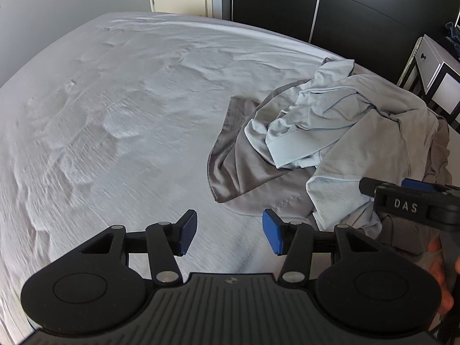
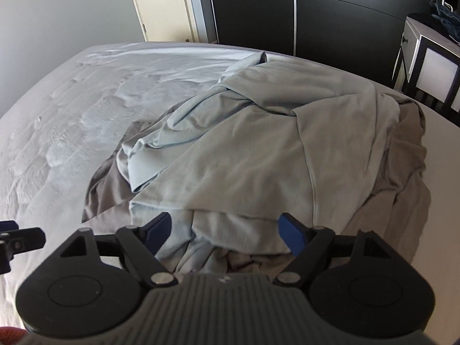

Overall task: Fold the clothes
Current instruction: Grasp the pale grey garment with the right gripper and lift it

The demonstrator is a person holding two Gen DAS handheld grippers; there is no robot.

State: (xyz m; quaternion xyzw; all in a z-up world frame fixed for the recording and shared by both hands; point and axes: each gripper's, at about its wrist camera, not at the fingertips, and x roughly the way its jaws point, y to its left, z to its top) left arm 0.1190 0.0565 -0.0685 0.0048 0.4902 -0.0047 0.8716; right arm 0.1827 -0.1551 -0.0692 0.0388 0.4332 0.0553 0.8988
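Over bare sheet at 6 o'clock of the left wrist view: left gripper (image 1: 230, 233), jaws spread wide, blue pads (image 1: 188, 234) facing each other, nothing between them. Just past its right pad, toward 2 o'clock: near hem of the pale blue sweatshirt (image 1: 339, 132), crumpled in a heap, ribbed cuff (image 1: 293, 146) turned up on top. Beneath the heap and spilling out toward 12 o'clock of the gripper: grey garment (image 1: 230, 166), flat against the sheet. At 3 o'clock of the same view: right gripper (image 1: 408, 198), black body lettered "DAS", hovering at the heap's near edge; fingers of a hand (image 1: 440, 270) blurred behind it.

Above the heap's near edge in the right wrist view: right gripper (image 2: 224, 233), jaws likewise parted wide, sweatshirt (image 2: 244, 149) fabric lying between and below the pads, not pinched. Grey garment (image 2: 109, 189) showing at 10 o'clock and again at 2 o'clock. Left gripper (image 2: 17, 240) at 9 o'clock, only partly in frame.

Beyond, everywhere to 10 and 11 o'clock: white rumpled bed sheet (image 1: 109, 120). At 12 to 1 o'clock: dark wardrobe (image 1: 359, 5). At 2 o'clock: white-fronted side cabinet (image 1: 434, 69).
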